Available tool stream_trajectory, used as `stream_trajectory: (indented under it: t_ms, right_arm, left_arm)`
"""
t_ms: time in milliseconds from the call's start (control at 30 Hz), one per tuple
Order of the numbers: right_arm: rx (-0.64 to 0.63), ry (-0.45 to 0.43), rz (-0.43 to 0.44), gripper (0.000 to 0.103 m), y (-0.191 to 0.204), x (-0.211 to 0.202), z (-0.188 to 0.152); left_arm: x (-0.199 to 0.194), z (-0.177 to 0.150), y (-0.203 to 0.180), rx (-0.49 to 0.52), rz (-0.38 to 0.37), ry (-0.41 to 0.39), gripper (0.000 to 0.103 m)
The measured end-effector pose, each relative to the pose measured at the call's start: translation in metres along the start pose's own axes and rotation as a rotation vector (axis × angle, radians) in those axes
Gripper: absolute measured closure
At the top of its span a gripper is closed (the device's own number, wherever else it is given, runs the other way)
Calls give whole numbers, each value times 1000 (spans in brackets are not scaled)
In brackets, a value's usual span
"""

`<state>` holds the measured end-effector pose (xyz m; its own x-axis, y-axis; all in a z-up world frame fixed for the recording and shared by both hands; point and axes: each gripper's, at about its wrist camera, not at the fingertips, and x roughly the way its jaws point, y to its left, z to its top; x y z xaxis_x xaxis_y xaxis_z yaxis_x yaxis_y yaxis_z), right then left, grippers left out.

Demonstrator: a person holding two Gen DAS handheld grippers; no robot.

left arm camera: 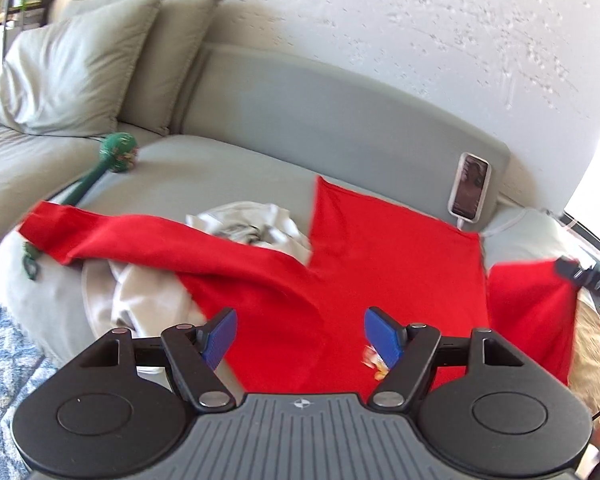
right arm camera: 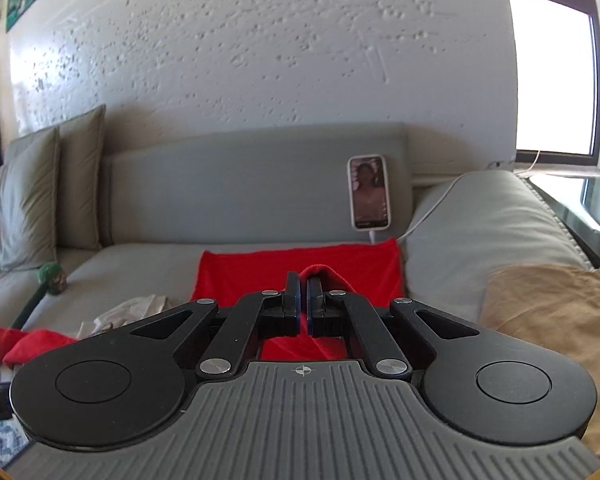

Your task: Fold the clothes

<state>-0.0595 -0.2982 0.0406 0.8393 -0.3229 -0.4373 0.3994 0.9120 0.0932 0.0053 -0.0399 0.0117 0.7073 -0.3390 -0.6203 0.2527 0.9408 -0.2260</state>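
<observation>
A grey sofa [left arm camera: 260, 168] fills both wrist views, with a rough white wall [right arm camera: 260, 60] behind it.

Seen from the left gripper [left arm camera: 300, 334], going left to right: two grey-green cushions [left arm camera: 80, 68] lean at the far left end of the sofa. Nearer, a green toy [left arm camera: 118, 152] with a long stem lies on the seat. Ahead and left of the tool, a pale crumpled garment [left arm camera: 256, 226] sits in a heap, partly covered by one long sleeve of a red garment [left arm camera: 380, 248]. The red garment is spread flat on the seat straight ahead of and beneath the tool. The left gripper's blue-padded fingers [left arm camera: 220, 336] stand wide apart with nothing between them, hovering over the red cloth. A small printed tag shows by the right finger, too blurred to read. Beyond, to the right, a phone [left arm camera: 470, 188] leans upright against the sofa back, with a white cable plugged in. At the far right edge, the right gripper [left arm camera: 568, 270] pinches the red garment's other sleeve and lifts it.

Seen from the right gripper [right arm camera: 303, 296], its fingers are closed together on a fold of red fabric. To the right lies a tan cloth [right arm camera: 552, 320] on the sofa arm, below a bright window [right arm camera: 552, 72].
</observation>
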Motion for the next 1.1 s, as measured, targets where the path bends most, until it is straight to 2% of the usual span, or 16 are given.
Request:
stream_trajectory:
  t_ms: [100, 200, 267, 300, 400, 500, 567, 700, 733, 800, 833, 933, 1000, 1100]
  right_arm:
    - [-17, 57, 12, 101, 42, 25, -28]
    - [-111, 200, 89, 95, 83, 53, -64]
    - [-213, 336, 143, 73, 108, 68, -89]
    - [-261, 386, 156, 53, 115, 68, -98]
    - [-297, 386, 205, 46, 109, 42, -104]
    - [-182, 382, 286, 40, 65, 9, -87]
    - [-91, 369, 315, 39, 28, -10, -73]
    - [110, 369, 221, 42, -50, -12, -69]
    - [186, 398, 208, 52, -66, -4, -73]
    - [339, 449, 232, 67, -91, 14, -84]
    - [409, 475, 243, 67, -101, 25, -91]
    - [548, 522, 224, 67, -118, 51, -110]
    - [570, 564, 198, 66, -118, 68, -121]
    - [548, 573, 225, 65, -113, 75, -125]
  left_arm:
    - [-6, 2, 15, -27, 53, -15, 32]
    - [-9, 1, 26, -54, 81, -16, 32]
    - [-9, -1, 28, -58, 94, -10, 32]
    - [-9, -2, 29, -55, 95, -6, 32]
    - [-6, -7, 25, -36, 88, 5, 31]
    - [-1, -12, 15, 5, 70, 18, 33]
    - [4, -18, 0, 61, 48, 33, 35]
    - [20, -32, -44, 156, -62, 79, 43]
    - [24, -35, -56, 178, -94, 88, 46]
    - [30, -42, -76, 221, -143, 114, 63]
    - [33, -45, -86, 242, -167, 126, 65]
    - [32, -51, -99, 275, -167, 127, 67]
    - [30, -51, -96, 277, -139, 118, 65]
    - [29, -48, -82, 240, -95, 115, 63]
